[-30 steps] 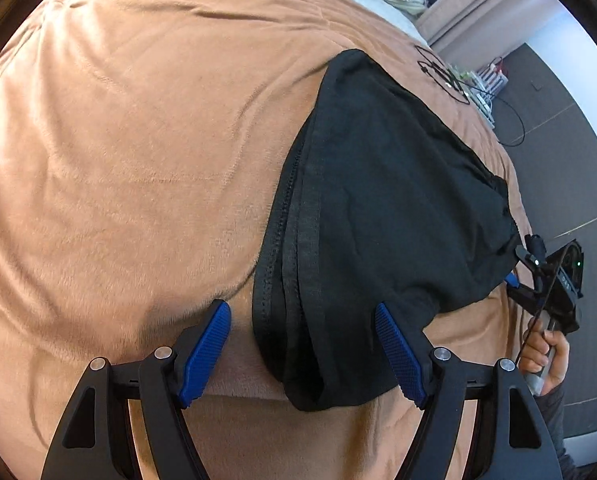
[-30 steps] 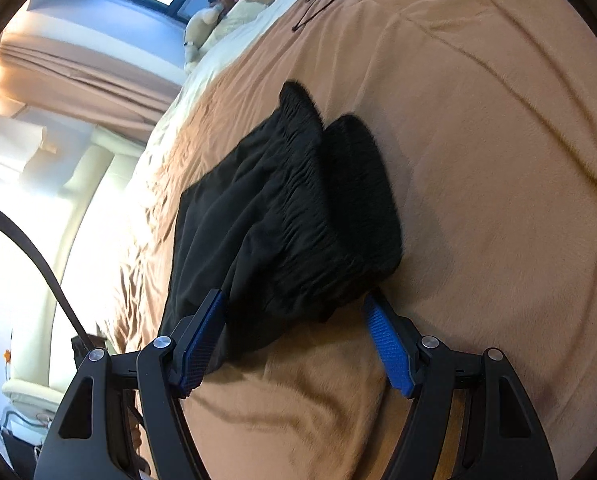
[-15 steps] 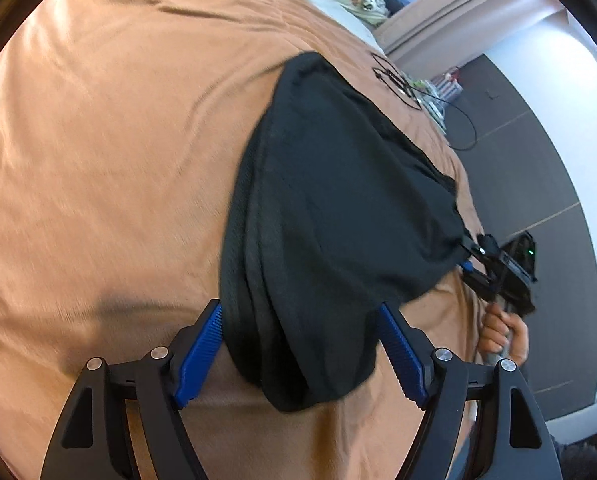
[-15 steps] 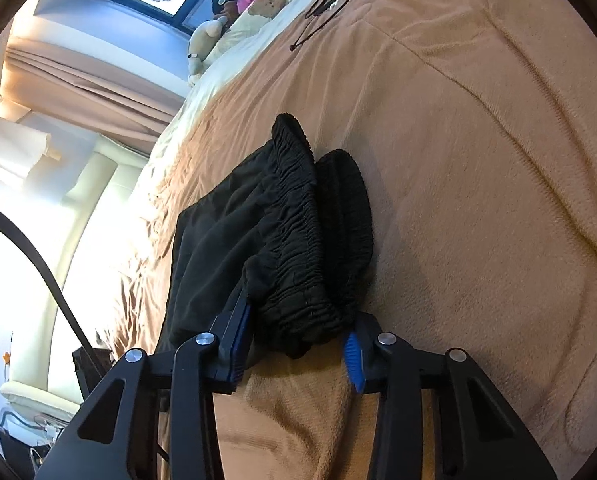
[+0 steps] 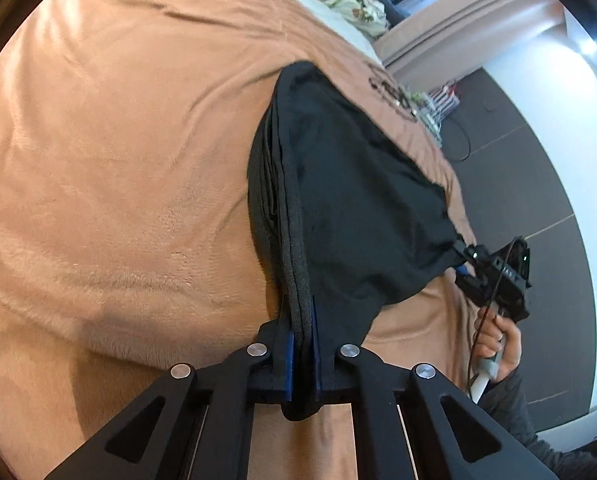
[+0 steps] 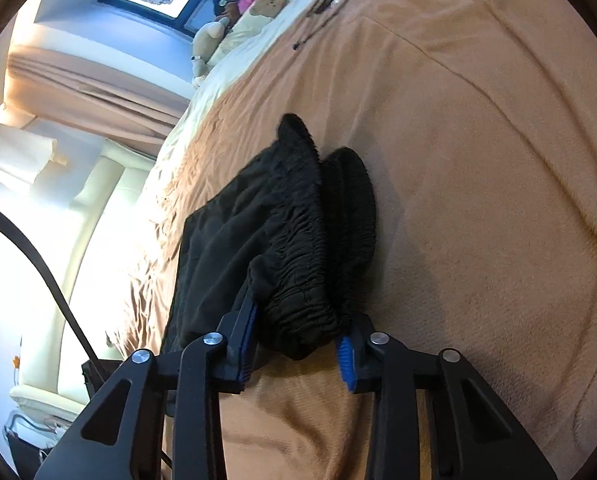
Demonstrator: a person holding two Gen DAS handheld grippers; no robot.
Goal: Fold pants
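Jaws of both grippers pinching black pants (image 5: 358, 200), long axis spanning between them

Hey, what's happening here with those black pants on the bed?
A person is folding black pants on a tan blanket using two handheld grippers. The left gripper is shut on the hem end. The right gripper has the bunched elastic waistband between its fingers, squeezed from both sides.
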